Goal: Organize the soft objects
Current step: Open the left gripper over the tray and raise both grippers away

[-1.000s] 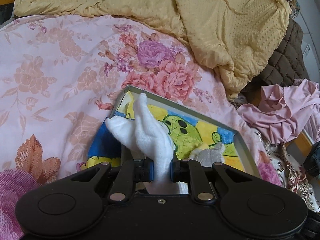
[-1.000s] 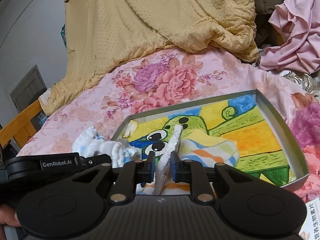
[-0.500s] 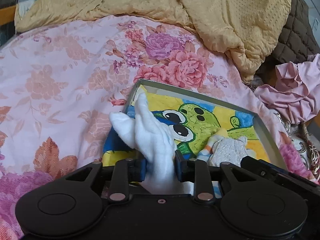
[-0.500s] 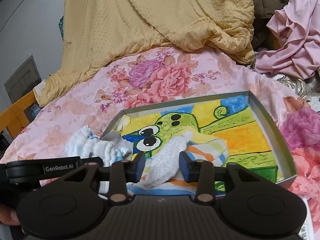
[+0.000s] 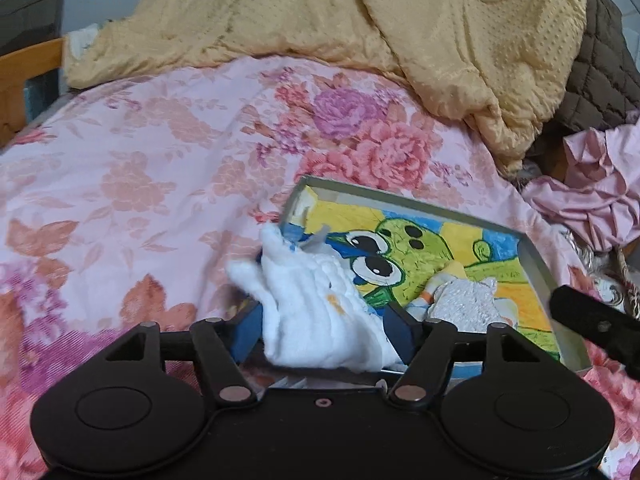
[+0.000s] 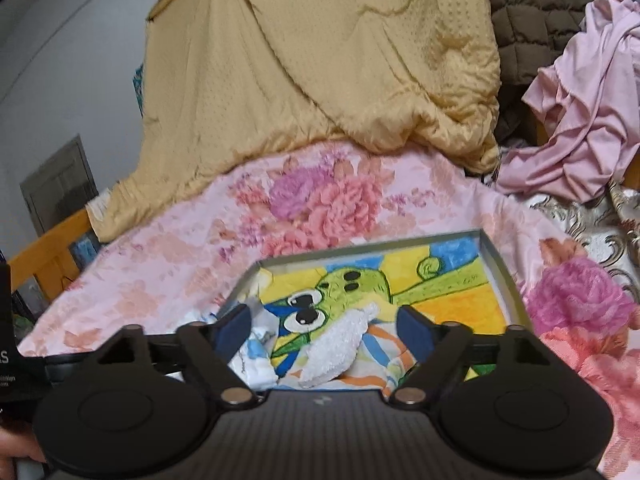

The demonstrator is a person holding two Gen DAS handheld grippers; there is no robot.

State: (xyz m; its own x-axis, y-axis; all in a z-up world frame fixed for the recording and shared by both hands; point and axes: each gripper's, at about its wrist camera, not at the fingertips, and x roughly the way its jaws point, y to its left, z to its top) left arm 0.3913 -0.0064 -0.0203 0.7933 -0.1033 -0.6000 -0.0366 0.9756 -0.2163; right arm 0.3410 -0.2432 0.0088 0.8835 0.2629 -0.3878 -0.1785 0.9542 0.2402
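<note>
**Both grippers let go of their cloths at the tray**

The white cloth (image 5: pixel 320 312) slumps over the near left rim of the tray (image 5: pixel 532 256), partly inside, partly hanging out. A second ago the left gripper (image 5: pixel 322 330) pinched it upright; now its jaws are spread wide, the cloth lying loose between them. The white towel (image 6: pixel 340 350) rests inside the tray on a striped cloth (image 6: pixel 380 368); the right gripper (image 6: pixel 324 330), clamped on it a second ago, now stands open around it. Both pieces appear delivered, though the white cloth probably needs tucking in. The tray sits on a floral bedspread (image 5: pixel 140 168), with a yellow quilt (image 5: pixel 400 32) heaped behind.
</note>
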